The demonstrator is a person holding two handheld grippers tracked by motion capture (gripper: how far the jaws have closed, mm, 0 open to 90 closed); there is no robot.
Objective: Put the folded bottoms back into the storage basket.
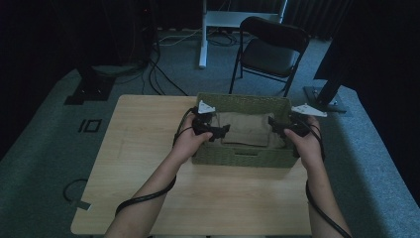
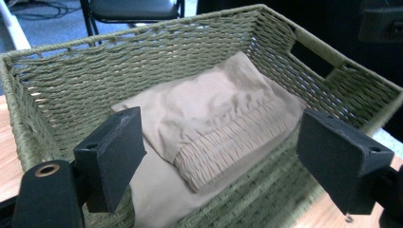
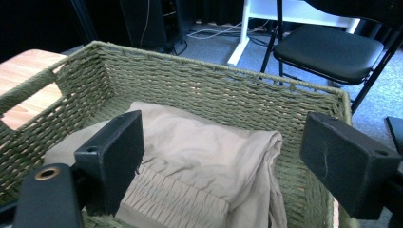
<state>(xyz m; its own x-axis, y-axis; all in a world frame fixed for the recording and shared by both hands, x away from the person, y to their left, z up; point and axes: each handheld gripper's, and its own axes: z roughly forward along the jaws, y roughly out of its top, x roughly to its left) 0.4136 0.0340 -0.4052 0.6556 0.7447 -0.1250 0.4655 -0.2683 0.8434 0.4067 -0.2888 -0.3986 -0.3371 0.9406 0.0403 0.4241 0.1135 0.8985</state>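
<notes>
A green woven basket (image 1: 237,157) stands on the wooden table (image 1: 138,148), right of the middle. Inside lies a folded beige cloth (image 1: 246,129) with a gathered elastic band (image 2: 228,147). My left gripper (image 1: 223,131) hovers over the basket's left end, jaws wide apart and empty; in the left gripper view the cloth (image 2: 204,104) lies below and beyond them. My right gripper (image 1: 274,126) hovers over the basket's right end, also open and empty. The right gripper view looks down on the cloth (image 3: 199,152) against the basket's far wall (image 3: 214,85).
A black folding chair (image 1: 270,49) stands behind the table, and a white desk leg (image 1: 203,34) rises farther back. Cables run across the grey floor at the left. The basket has handle slots (image 2: 311,54) in its end walls. Bare tabletop lies left and in front of the basket.
</notes>
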